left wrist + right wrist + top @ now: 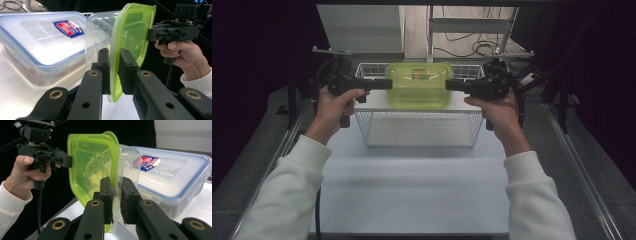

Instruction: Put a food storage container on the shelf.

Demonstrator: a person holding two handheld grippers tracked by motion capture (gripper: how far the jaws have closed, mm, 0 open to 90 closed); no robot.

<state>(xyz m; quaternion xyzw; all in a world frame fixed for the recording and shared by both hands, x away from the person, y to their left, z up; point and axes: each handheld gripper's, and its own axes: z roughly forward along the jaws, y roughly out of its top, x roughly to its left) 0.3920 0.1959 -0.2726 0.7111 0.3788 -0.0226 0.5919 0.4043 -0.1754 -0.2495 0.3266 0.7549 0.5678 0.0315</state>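
A clear tub wears a lime-green lid, pinched between black grippers at nine and three o'clock. Behind it a clear box has a blue-edged lid with a red, white and blue label. The basket is white wire, the sleeves white.

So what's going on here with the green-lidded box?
A person holds a two-jaw gripper in each hand and carries a clear container with a green lid between them. The left gripper and the right gripper are each clamped on the lid's rim at opposite ends. The container is held above a white wire basket, next to a larger clear box with a blue-edged lid that rests on a white surface.
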